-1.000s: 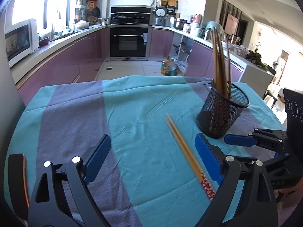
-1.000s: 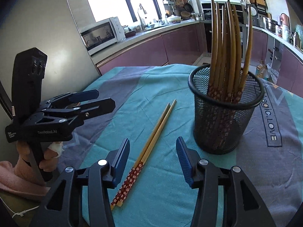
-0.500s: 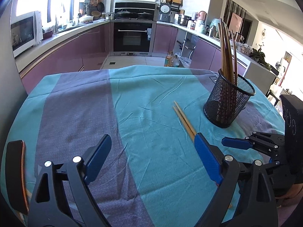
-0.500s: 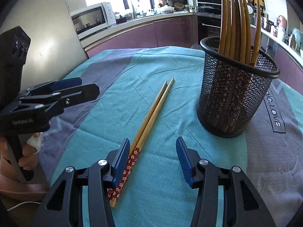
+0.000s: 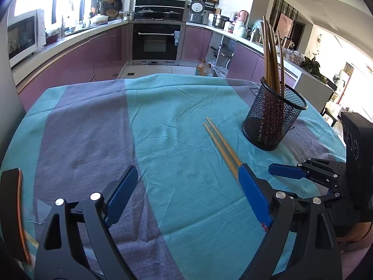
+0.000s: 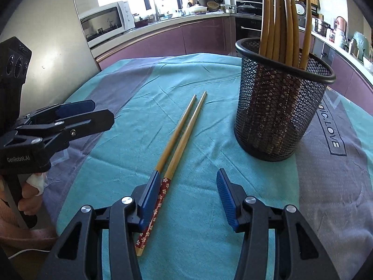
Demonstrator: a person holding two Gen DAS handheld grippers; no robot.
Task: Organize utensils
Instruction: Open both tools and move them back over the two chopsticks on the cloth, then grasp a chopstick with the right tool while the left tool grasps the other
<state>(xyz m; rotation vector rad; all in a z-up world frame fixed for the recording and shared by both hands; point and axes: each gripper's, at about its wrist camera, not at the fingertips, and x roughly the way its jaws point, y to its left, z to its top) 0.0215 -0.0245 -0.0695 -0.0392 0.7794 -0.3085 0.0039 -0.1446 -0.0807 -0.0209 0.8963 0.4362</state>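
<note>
Two wooden chopsticks (image 6: 184, 128) with red flowered ends lie side by side on the teal and purple tablecloth (image 5: 163, 116). A black mesh holder (image 6: 279, 107) with several chopsticks upright in it stands to their right. My right gripper (image 6: 188, 175) hovers open over the flowered ends. Its left finger covers part of one stick, and the other stick lies just inside that finger. My left gripper (image 5: 186, 170) is wide open over bare cloth, and its right finger hides the near part of the chopsticks (image 5: 221, 144). The holder (image 5: 272, 121) is beyond them on the right.
The right gripper (image 5: 286, 171) comes in from the right in the left wrist view. The left gripper (image 6: 102, 112), held by a hand (image 6: 30, 198), is at the left in the right wrist view. Purple kitchen cabinets, an oven and a microwave (image 6: 105, 23) lie beyond the table's far edge.
The right gripper has tipped further down over the chopsticks, and its left finger now overlaps one stick. In the left wrist view the chopsticks' near ends have slipped behind the right finger.
</note>
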